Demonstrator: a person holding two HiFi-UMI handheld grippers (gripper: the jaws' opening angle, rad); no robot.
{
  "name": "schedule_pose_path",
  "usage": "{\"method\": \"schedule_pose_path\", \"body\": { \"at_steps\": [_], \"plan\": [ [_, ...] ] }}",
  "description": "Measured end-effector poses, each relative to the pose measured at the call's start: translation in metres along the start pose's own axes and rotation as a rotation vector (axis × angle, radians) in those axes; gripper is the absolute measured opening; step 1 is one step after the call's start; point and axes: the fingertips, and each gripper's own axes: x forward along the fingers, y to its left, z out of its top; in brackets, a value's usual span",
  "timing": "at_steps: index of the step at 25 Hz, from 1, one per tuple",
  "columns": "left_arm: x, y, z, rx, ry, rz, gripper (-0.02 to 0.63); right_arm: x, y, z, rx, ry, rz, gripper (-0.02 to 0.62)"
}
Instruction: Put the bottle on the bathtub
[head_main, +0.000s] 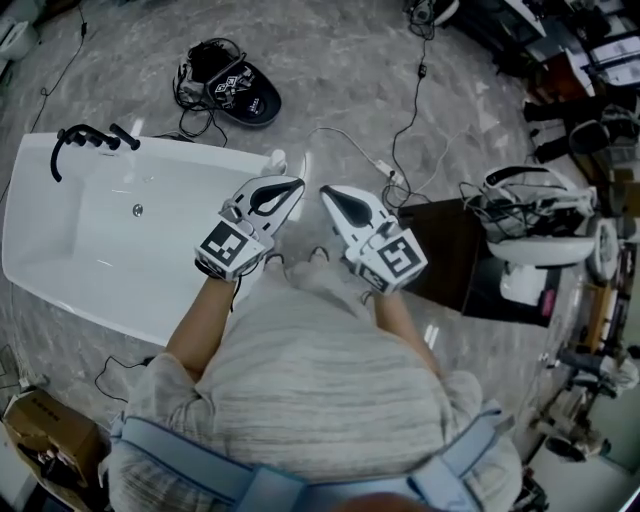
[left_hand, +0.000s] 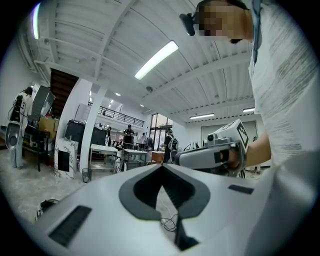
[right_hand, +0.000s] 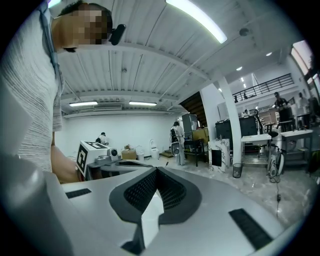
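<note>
Up close, the person's grey striped shirt (head_main: 330, 370) fills the bottom of the head view, and two bare forearms (head_main: 205, 320) reach forward out of it. Each hand carries a white tool held roughly level over the floor.

The left tongs (head_main: 296, 186) are closed. In the left gripper view the two dark pads meet at the tip with nothing between them, only floor and a loose loop of wire showing through the gap behind. The right tongs (head_main: 328, 195) are closed in the same way, tip to tip and empty. The two tools sit side by side with their tips angled towards each other, near but not touching.

To the left lies the white bathtub (head_main: 70, 240), with a small drain (head_main: 137, 210) in its bottom. The left tongs hang over its near right end. Just beyond their tip, a small white shape that looks like the bottle (head_main: 276, 160) stands on the corner of the bathtub's rim, clear of both tools. It is too small to make out further. A black tap (head_main: 88, 140) is mounted on the far rim.

A dark box (head_main: 450, 265) stands to the right of the right tongs. Farther out, a thin white cable (head_main: 350, 145) runs across the grey marbled floor (head_main: 330, 70), and a black disc (head_main: 232, 92) with tangled leads lies beyond the bathtub.
</note>
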Motion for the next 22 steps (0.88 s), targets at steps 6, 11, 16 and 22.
{"method": "schedule_pose_path", "body": {
  "at_steps": [6, 11, 16, 22],
  "plan": [
    [-0.010, -0.005, 0.006, -0.024, -0.021, 0.006, 0.005, 0.001, 0.001, 0.007, -0.052, 0.004, -0.003, 0.003],
    [-0.020, -0.005, 0.000, -0.045, 0.006, 0.004, 0.005, 0.008, 0.004, 0.011, -0.043, 0.003, 0.019, 0.003],
    [-0.023, -0.004, -0.011, -0.037, 0.053, -0.008, 0.005, 0.015, 0.009, 0.011, -0.072, 0.026, 0.035, 0.003],
    [-0.029, 0.003, 0.000, -0.025, 0.004, -0.002, 0.005, 0.020, 0.013, 0.009, -0.081, 0.039, 0.038, 0.003]
  ]
}}
